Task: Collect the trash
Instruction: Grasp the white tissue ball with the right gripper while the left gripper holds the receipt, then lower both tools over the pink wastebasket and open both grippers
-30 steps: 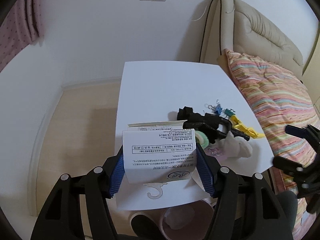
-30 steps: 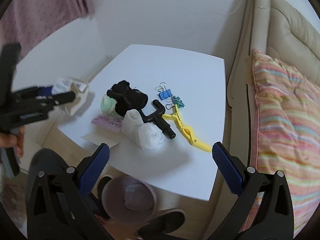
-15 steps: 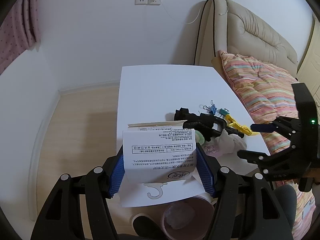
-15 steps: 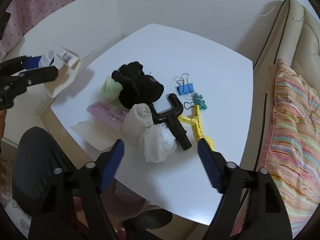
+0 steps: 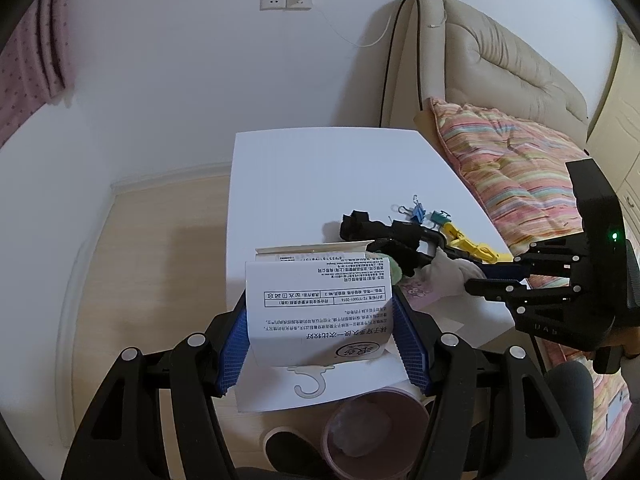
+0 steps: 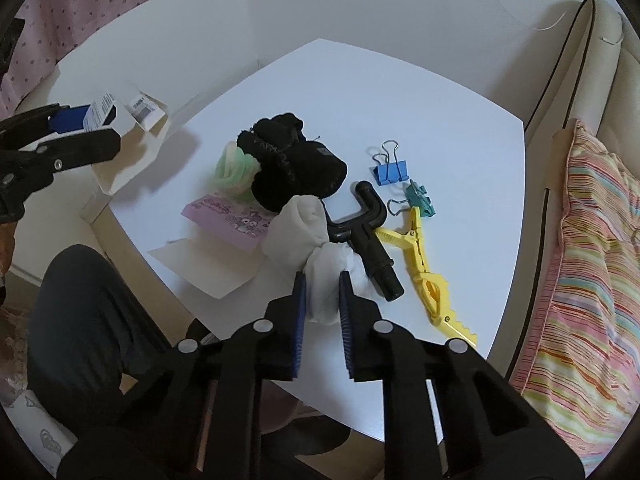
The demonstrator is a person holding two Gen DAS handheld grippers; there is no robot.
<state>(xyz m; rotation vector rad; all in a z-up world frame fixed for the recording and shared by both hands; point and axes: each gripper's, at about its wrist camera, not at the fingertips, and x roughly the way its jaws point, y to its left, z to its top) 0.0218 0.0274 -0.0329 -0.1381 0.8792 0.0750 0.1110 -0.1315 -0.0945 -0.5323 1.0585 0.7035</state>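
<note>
Over the near edge of the white bench [image 6: 420, 92] we hold two claws at work on the same clear-up. Our left claw [image 5: 322, 344] grips a white printed paper box [image 5: 318, 312] by its two sides, the blue pads pressed flat against it; we carry it tilted above the bench corner, and directly below, on the floor, stands a pink bin [image 5: 372, 428] with something pale already in it, which we judge to be where the box is headed. Our right claw [image 6: 322, 300] has just been closing and now pinches a wad of white tissue [image 6: 324, 284] between its pads, the wad bulging out on either side of the narrow gap; the tissue lies at the near end of the clutter, so we reach it from above without disturbing the rest. Touching the wad are a black pipe fitting [image 6: 368, 232] and a yellow clip [image 6: 428, 272] just beyond it; a black sock bundle [image 6: 296, 168], a pale green roll [image 6: 232, 168] and a pink card [image 6: 228, 216] sit behind, with a blue binder clip [image 6: 390, 170] and a green binder clip [image 6: 418, 200] farther out. We take the tissue as trash; the clips and fitting look worth leaving. Lifting straight up should keep the fitting from being dragged along.
</note>
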